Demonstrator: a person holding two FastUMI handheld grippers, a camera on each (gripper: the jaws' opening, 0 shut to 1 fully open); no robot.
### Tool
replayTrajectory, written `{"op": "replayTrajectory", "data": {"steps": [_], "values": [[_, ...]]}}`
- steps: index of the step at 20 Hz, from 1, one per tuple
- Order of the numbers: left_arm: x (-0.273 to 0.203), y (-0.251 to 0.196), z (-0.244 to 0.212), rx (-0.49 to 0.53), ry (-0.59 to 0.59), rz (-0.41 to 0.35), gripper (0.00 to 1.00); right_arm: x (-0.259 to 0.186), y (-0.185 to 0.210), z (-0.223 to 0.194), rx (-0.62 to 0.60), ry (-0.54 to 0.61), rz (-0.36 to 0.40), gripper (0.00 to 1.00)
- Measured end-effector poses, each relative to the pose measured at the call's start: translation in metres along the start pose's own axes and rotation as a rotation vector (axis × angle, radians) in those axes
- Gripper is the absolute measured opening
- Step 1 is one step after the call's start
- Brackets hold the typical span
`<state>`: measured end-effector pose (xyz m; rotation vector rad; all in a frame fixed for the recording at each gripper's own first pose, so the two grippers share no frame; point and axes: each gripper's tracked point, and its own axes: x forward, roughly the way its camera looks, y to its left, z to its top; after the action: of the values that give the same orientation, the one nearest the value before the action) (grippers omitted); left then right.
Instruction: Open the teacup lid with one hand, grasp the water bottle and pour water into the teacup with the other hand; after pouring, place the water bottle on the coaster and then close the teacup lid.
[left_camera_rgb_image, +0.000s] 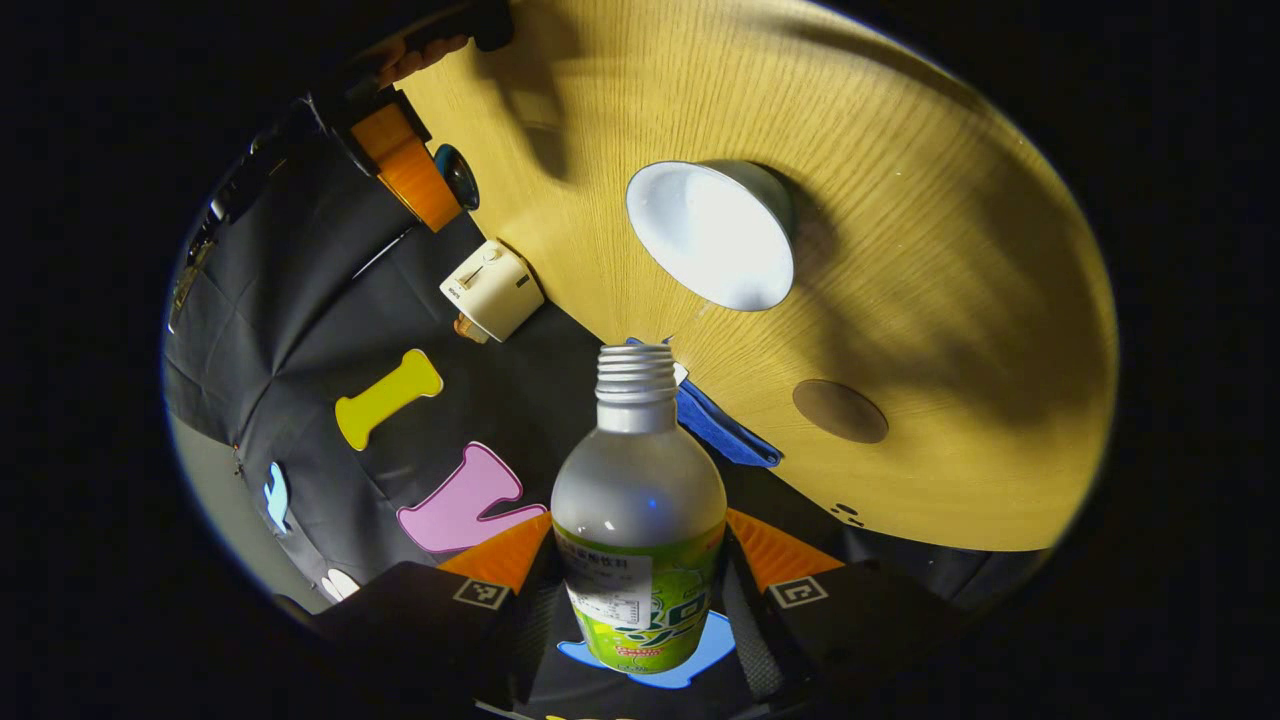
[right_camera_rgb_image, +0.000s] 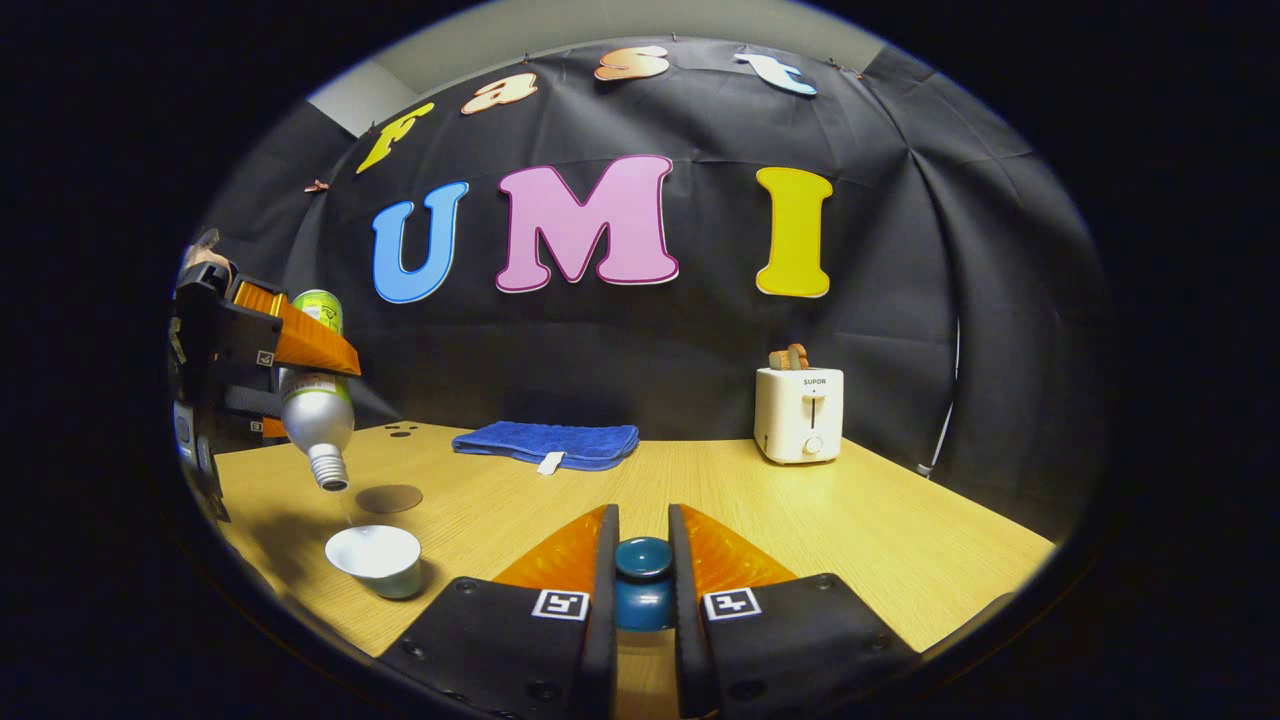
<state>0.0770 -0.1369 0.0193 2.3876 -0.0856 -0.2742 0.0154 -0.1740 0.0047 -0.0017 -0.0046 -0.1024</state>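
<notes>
Two grippers are working over one wooden counter (right_camera_rgb_image: 800, 520), taken here as the landmark.

Counter: it is carrying every loose item listed below.

Blue towel (right_camera_rgb_image: 545, 443): it is lying folded at the counter's far edge, against the booth wall.

Toaster (right_camera_rgb_image: 798, 414): it is standing upright at the counter's far edge, well apart from the towel, with bread showing in its slot.

Left gripper (left_camera_rgb_image: 640, 600): it is being held above the counter, both fingers pressing on the sides of the water bottle (left_camera_rgb_image: 640, 520). In the right gripper view the same gripper (right_camera_rgb_image: 270, 370) is showing above the counter's near left part.

Water bottle: uncapped, it is hanging tilted neck-down above the counter, its mouth just above the teacup (right_camera_rgb_image: 378, 560). A thin trickle is showing faintly between mouth and cup.

Teacup: it is sitting open on the counter, its pale inside facing up.

Coaster (right_camera_rgb_image: 389, 498): a flat brown disc, it is lying bare on the counter just beyond the teacup, not touching it.

Right gripper (right_camera_rgb_image: 642, 580): it is hovering over the counter's near edge, fingers narrowed onto the knob of the dark blue teacup lid (right_camera_rgb_image: 643, 590), holding it clear of the teacup.
</notes>
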Motion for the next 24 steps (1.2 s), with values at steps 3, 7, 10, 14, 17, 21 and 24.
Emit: {"op": "replayTrajectory", "data": {"steps": [3,7,10,14,17,21,24], "values": [[0.001,-0.002,0.0,-0.005,-0.002,-0.002,0.79,0.0,0.0,0.0,0.0,0.0,0.0,0.27],[0.0,0.001,0.002,-0.014,-0.01,0.009,0.78,-0.001,0.0,0.0,0.0,0.0,0.0,0.27],[-0.001,-0.003,0.003,-0.06,-0.022,0.001,0.78,0.0,0.0,0.0,0.0,0.0,0.0,0.27],[-0.007,-0.008,0.0,-0.353,-0.041,0.007,0.79,0.0,0.0,0.0,0.0,0.0,0.0,0.27],[-0.011,-0.009,-0.019,-0.703,-0.016,0.025,0.78,0.0,0.0,0.0,0.0,0.0,-0.001,0.27],[-0.019,-0.001,-0.051,-1.156,0.014,0.089,0.78,0.0,0.0,0.0,0.0,0.0,0.0,0.27],[-0.02,-0.004,-0.061,-1.52,-0.02,0.145,0.78,0.0,0.001,0.0,0.001,0.0,0.002,0.27]]}}
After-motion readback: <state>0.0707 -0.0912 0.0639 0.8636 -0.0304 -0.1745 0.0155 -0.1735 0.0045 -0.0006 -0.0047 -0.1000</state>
